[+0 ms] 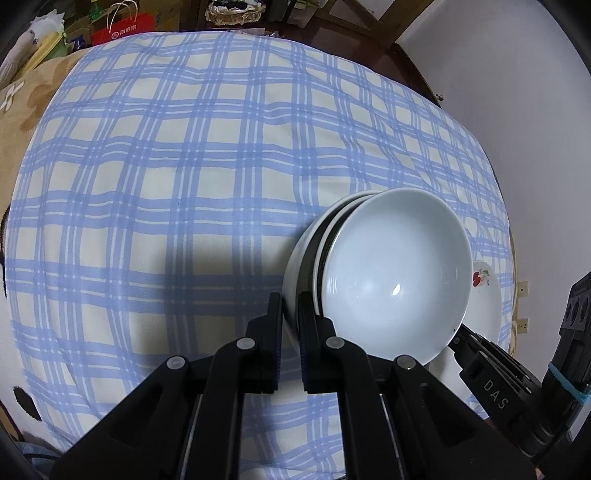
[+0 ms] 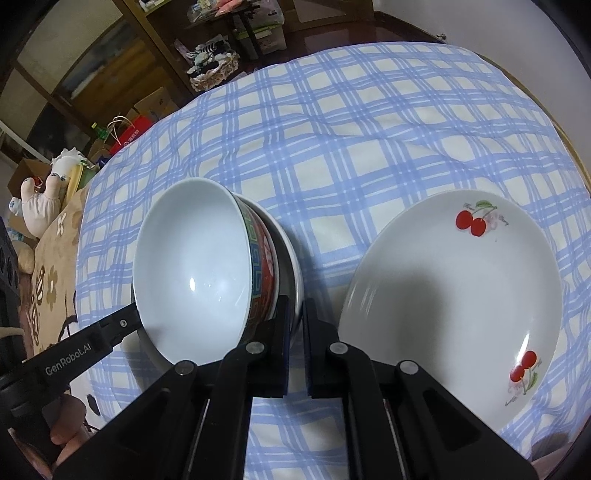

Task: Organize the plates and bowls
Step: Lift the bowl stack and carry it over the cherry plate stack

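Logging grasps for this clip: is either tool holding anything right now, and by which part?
Both tools grip the stacked bowls by the rim: the left tool on one side, the right tool on the opposite side. The cherry plate is untouched.

A big blue and cream checked cloth (image 1: 184, 177) covers the table and has soft wrinkles in it. Beside it lies a tan cloth with pale flower shapes (image 2: 51, 266). A plain white wall (image 1: 517, 74) stands on one side, with small wall sockets (image 1: 522, 325) low down. A dark brown wooden shelf with glass doors (image 2: 92, 66) stands at the back. On the floor sit brown cardboard boxes (image 2: 155, 103) and a red paper bag with white handles (image 1: 123, 26). A woven basket full of small things (image 2: 212, 70) rests near the shelf. A white stuffed toy (image 2: 40, 199) sits at the edge. Light falls from above and makes dark shadows on the checked cloth.
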A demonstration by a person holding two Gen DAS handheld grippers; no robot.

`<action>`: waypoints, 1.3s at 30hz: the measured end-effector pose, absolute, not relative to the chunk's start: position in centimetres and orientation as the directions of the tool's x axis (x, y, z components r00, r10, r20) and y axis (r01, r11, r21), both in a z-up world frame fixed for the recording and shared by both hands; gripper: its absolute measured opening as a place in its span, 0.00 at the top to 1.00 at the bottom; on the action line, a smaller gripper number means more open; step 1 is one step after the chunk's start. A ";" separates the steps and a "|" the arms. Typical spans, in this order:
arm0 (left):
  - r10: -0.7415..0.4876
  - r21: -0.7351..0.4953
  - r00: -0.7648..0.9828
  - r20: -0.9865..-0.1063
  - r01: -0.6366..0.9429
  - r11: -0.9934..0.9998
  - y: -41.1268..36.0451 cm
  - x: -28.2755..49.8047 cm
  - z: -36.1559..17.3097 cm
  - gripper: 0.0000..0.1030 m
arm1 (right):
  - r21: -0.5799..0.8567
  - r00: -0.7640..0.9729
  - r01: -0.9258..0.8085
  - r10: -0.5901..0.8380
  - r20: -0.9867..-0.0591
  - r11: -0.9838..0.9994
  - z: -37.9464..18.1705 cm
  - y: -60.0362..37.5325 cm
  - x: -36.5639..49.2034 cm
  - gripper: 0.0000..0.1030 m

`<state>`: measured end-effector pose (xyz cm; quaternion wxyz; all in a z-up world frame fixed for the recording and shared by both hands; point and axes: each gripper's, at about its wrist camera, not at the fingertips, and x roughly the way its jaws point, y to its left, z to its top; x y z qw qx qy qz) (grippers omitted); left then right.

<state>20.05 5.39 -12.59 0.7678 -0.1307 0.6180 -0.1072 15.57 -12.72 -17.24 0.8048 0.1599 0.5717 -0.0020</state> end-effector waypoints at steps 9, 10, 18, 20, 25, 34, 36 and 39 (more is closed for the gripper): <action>-0.308 -0.314 0.217 -0.926 0.006 0.949 4.6 19.9 -12.4 0.93 | 0.232 0.344 0.172 0.162 -0.925 0.957 -17.1 -12.4 15.7 0.93; -0.312 -0.318 0.221 -0.924 0.007 0.948 4.6 19.9 -12.4 0.93 | 0.234 0.345 0.173 0.164 -0.924 0.957 -17.1 -12.6 15.7 0.93; -0.327 -0.331 0.219 -0.920 0.016 0.943 4.0 19.8 -12.3 0.93 | 0.231 0.351 0.162 0.163 -0.922 0.959 -16.6 -13.1 15.5 0.93; -0.322 -0.326 0.216 -0.922 0.021 0.945 4.0 19.8 -12.3 0.93 | 0.241 0.342 0.168 0.173 -0.924 0.956 -16.8 -13.3 15.5 0.93; -0.330 -0.333 0.224 -0.917 0.026 0.943 4.5 19.4 -11.8 0.93 | 0.240 0.356 0.161 0.170 -0.919 0.957 -16.3 -13.2 14.9 0.93; -0.336 -0.338 0.253 -0.907 0.037 0.941 4.5 18.9 -10.1 0.93 | 0.260 0.377 0.155 0.186 -0.907 0.953 -14.8 -13.9 14.6 0.93; -0.337 -0.338 0.261 -0.905 0.041 0.940 4.3 18.9 -9.6 0.93 | 0.263 0.381 0.154 0.189 -0.905 0.952 -14.4 -14.1 14.5 0.93; -0.334 -0.331 0.272 -0.902 0.057 0.942 3.7 18.6 -8.8 0.93 | 0.265 0.393 0.154 0.188 -0.900 0.952 -13.7 -14.5 14.1 0.93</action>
